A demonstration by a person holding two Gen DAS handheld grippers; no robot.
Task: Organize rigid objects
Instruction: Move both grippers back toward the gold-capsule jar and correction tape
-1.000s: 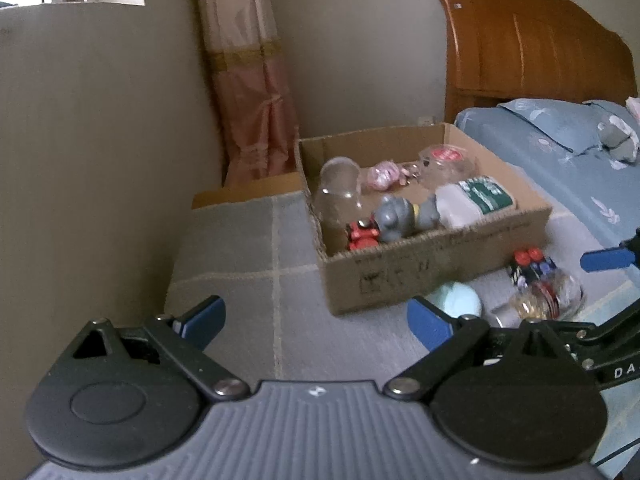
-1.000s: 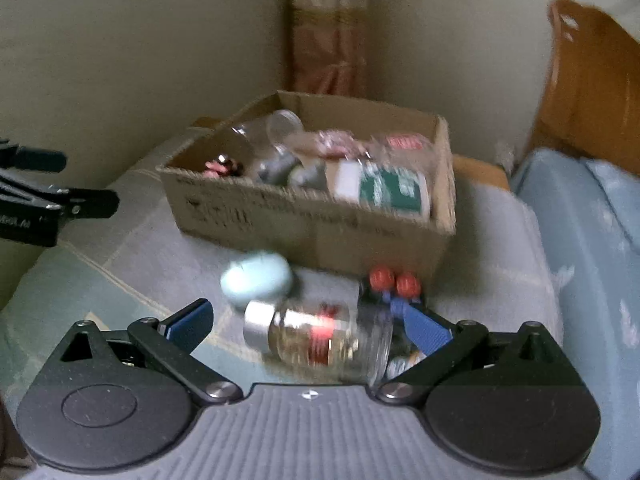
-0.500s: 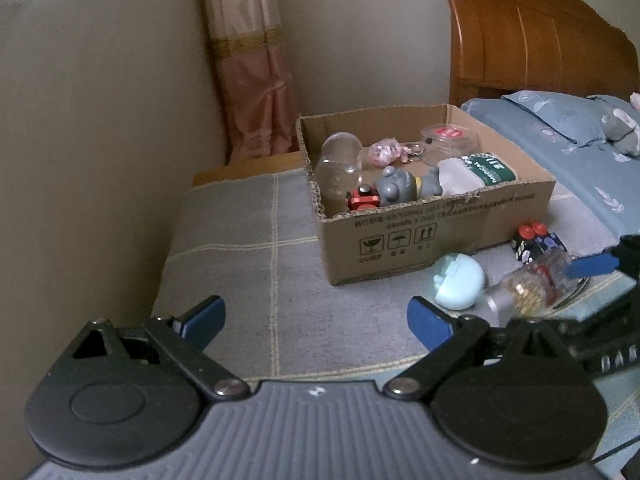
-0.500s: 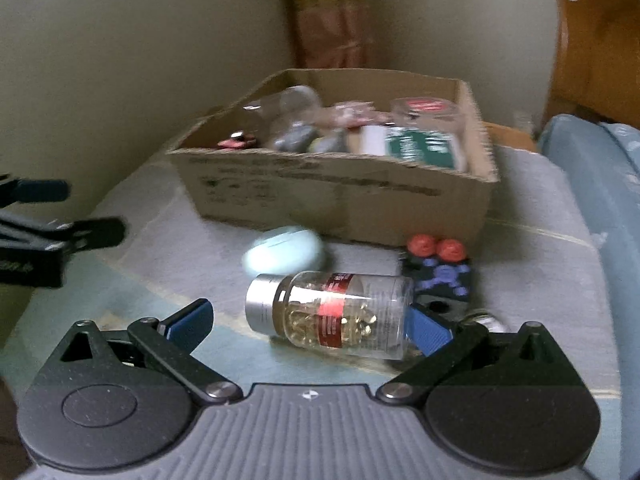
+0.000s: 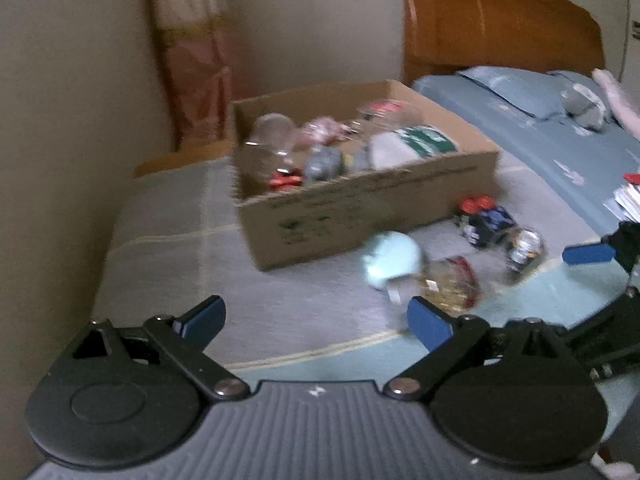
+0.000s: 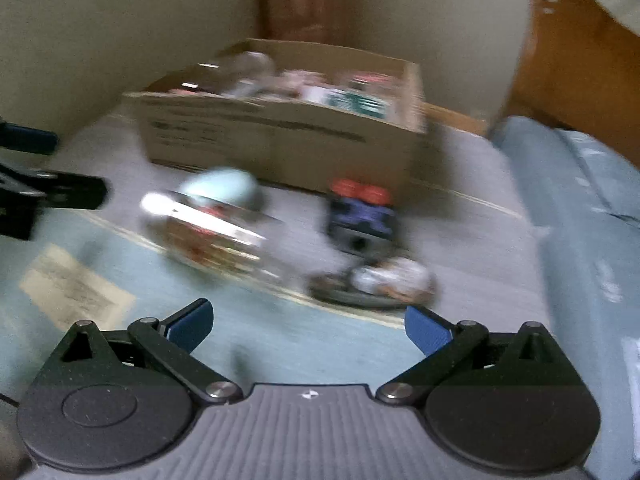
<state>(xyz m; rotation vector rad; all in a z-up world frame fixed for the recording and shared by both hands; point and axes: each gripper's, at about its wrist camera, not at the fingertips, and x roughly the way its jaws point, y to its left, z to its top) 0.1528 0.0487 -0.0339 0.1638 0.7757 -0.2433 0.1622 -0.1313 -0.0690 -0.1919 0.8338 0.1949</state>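
A cardboard box (image 5: 360,208) (image 6: 280,140) holding jars, a white bottle and toys stands on the grey cloth. In front of it lie a clear pill bottle (image 5: 444,284) (image 6: 216,236) on its side, a pale blue egg-shaped case (image 5: 392,258) (image 6: 220,186), a blue and red toy (image 5: 484,216) (image 6: 360,212) and a small round tin (image 5: 524,246) (image 6: 384,280). My left gripper (image 5: 316,320) is open and empty, left of the bottle. My right gripper (image 6: 306,326) is open and empty, just short of the bottle and tin; it also shows at the right of the left wrist view (image 5: 588,254). Both views are blurred.
A beige wall (image 5: 60,140) runs along the left. A curtain (image 5: 192,52) hangs behind the box. A bed with blue bedding (image 5: 560,128) and a wooden headboard (image 5: 500,20) lies to the right. A paper label (image 6: 76,288) lies on the cloth.
My right gripper has pulled back from the pill bottle, which now lies clear of its fingers. My left gripper has swung right, bringing the loose objects closer to its fingers.
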